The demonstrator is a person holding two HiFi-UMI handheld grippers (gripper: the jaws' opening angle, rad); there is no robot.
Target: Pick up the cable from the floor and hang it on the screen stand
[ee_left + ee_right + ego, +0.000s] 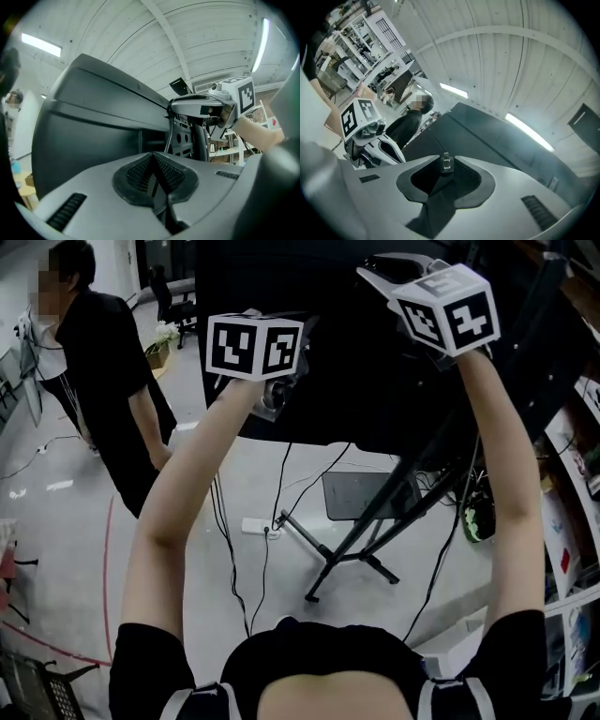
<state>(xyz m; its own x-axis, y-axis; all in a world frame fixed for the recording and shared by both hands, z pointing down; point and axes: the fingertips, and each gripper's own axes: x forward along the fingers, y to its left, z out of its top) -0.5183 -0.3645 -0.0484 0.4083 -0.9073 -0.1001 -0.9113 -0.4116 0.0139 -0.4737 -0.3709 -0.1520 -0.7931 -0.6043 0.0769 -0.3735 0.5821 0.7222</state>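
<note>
Both raised high: right hand-held gripper point(440, 176) at 1 o'clock pinches the cable point(446, 163) by its plug near the screen's point(356, 352) top edge, left hand-held gripper point(153, 161) at 11 o'clock has pads pressed together.

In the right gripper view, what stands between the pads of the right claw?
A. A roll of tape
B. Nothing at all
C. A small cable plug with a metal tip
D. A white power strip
C: in the right gripper view the small dark plug, metal tip upward, sits gripped between the pads of the right claw.
</note>
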